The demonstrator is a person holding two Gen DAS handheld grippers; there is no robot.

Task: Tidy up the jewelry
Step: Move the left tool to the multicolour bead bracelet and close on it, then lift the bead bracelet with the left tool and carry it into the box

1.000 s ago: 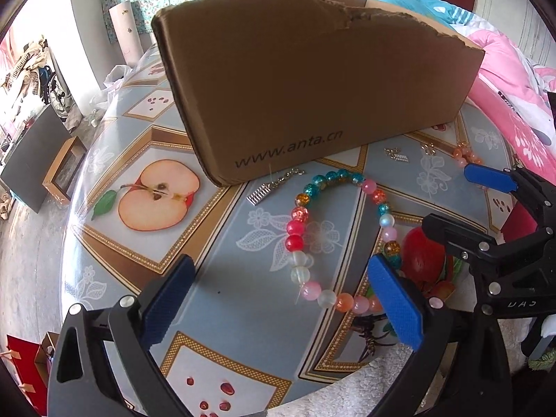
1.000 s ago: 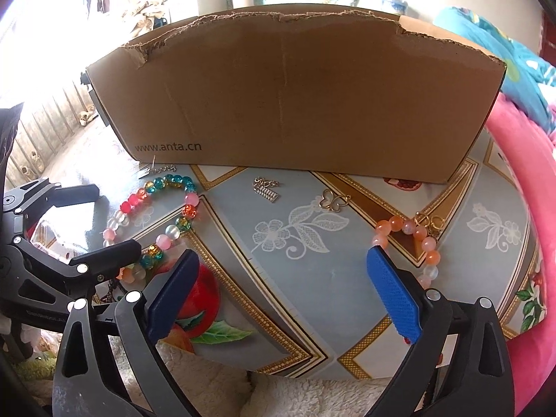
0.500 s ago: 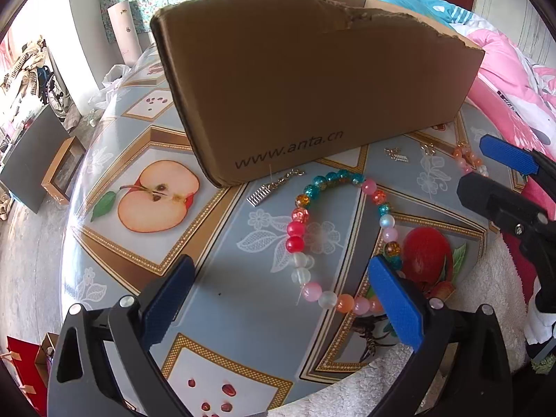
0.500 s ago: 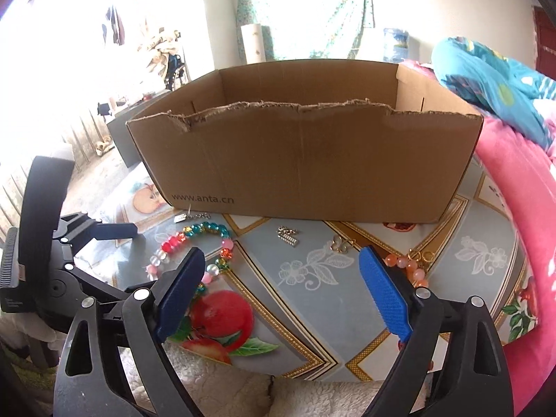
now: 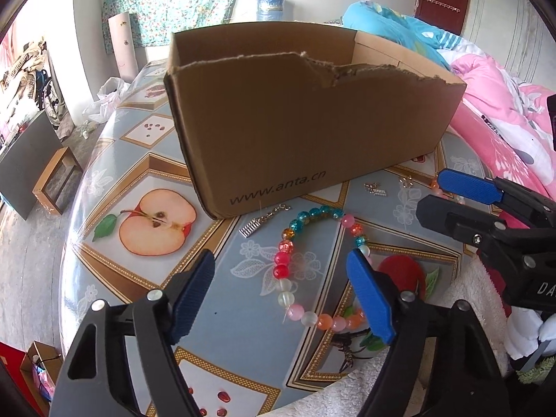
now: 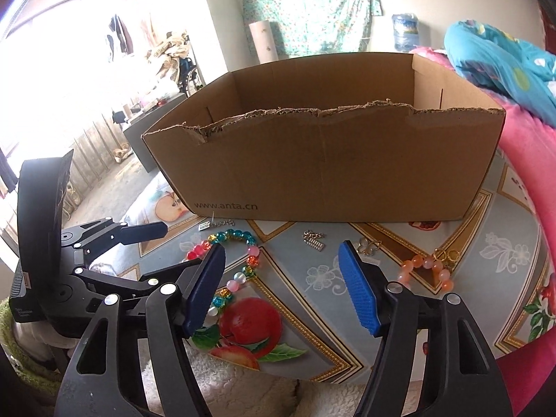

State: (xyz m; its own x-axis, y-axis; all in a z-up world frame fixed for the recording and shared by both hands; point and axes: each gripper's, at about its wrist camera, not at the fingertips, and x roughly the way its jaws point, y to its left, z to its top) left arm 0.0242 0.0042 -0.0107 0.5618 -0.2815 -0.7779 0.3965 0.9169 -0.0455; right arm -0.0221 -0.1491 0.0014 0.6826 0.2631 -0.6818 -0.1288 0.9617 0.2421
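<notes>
Jewelry lies scattered on a round table (image 5: pixel 114 312) covered with a fruit-patterned cloth, all of it in front of an open cardboard box (image 5: pixel 305 139) with a torn near rim. The multicoloured bead bracelet (image 5: pixel 288 246) rests near the table's near edge, left of centre, curled in an open ring. Just beyond it, close to the box's printed front wall, sits a small silver comb-shaped charm on a chain (image 5: pixel 259 224). Further right in the right wrist view are a second silver charm (image 6: pixel 314 239), a small gold butterfly-shaped piece (image 6: pixel 370 246), and an orange bead bracelet with gold rings (image 6: pixel 429 266) towards the right side of the table.

The left gripper (image 5: pixel 281 292) hangs over the near part of the table with its blue pads (image 5: pixel 193 295) parted. Its jaws have just been closing, yet nothing is clamped; the bead bracelet lies on the cloth below, its right pad in front of the ring's right side. The right gripper (image 6: pixel 281 285) likewise has its jaws partly apart and has just been narrowing them, with only bare cloth seen between. Whether either pad actually touches the beads is hard to judge from these angles; they seem to be above the table. To the right of the table lies pink bedding (image 5: pixel 497 111).
</notes>
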